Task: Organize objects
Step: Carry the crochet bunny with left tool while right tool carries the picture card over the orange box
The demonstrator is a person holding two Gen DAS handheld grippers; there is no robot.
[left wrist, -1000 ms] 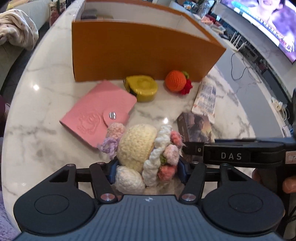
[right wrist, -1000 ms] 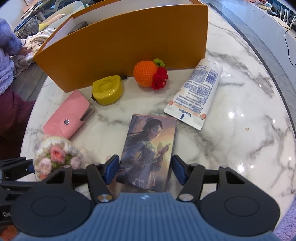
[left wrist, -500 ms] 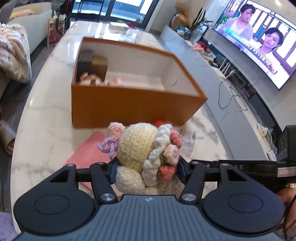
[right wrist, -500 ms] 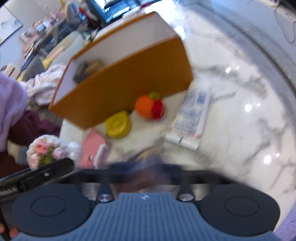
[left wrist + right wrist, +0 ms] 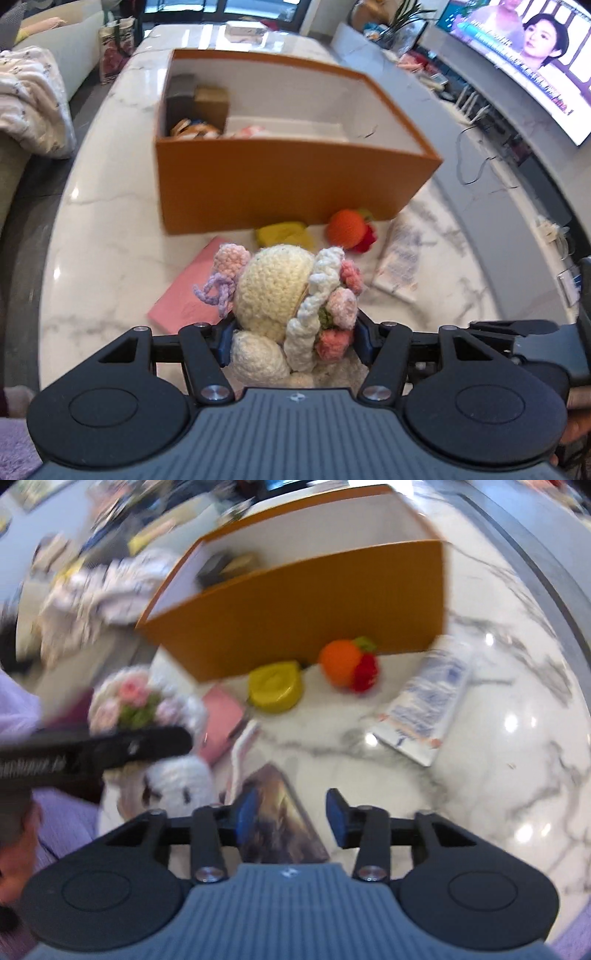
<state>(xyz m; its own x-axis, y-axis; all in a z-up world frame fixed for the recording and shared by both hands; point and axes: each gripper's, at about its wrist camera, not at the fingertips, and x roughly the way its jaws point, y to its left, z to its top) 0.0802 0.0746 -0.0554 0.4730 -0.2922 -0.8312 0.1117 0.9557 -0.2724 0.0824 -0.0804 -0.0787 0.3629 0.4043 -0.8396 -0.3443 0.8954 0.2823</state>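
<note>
Our left tool (image 5: pixel 291 332) clamps the cream crocheted doll with pink yarn flowers (image 5: pixel 284 295) above the white marble tabletop (image 5: pixel 110 236), before the open orange cardboard box (image 5: pixel 288 184). Our right tool (image 5: pixel 291 816) gapes around the illustrated card box (image 5: pixel 280 816), touching one pad; grip unclear.

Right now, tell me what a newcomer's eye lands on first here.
The crocheted doll fills the foreground, clamped in the left gripper above the marble table. Behind it sits the open orange box, a crocheted orange at its front wall. In the right wrist view, the right gripper stands open over a picture card.
</note>
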